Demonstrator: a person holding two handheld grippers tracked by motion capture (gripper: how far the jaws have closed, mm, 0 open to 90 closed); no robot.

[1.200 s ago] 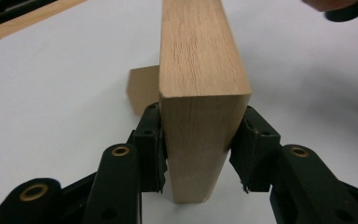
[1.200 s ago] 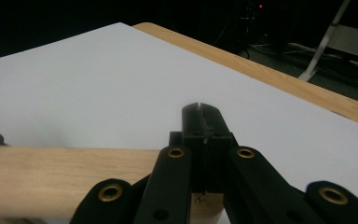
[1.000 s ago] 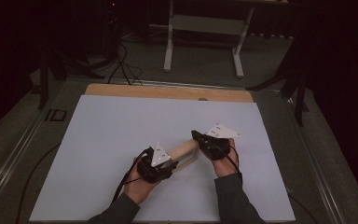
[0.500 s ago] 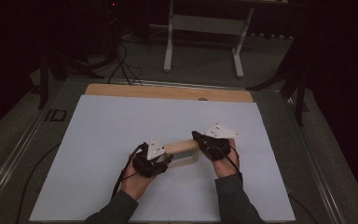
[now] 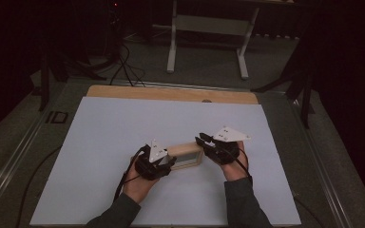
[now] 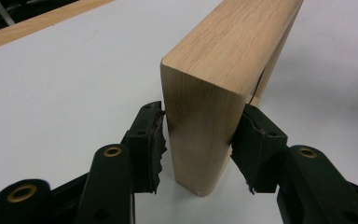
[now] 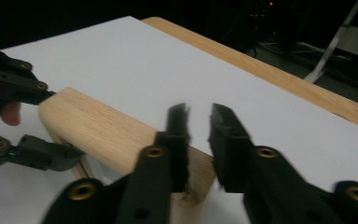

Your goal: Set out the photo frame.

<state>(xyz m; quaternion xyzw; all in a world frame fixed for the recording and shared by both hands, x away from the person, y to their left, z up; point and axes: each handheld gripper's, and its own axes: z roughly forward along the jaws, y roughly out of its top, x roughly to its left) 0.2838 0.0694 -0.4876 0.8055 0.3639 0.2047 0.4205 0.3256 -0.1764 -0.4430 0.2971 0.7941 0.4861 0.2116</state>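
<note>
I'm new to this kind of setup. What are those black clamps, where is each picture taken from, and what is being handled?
A person holds a hand-held two-jaw gripper in each hand at a white-topped table. The high view looks down from above; each gripper view looks along its own jaws. A light wooden frame-like block stands on edge. The left gripper straddles one end, its right pad touching the wood and its left pad close beside it. The right gripper, its jaws just opened, hangs open above the other end, holding nothing.
</note>
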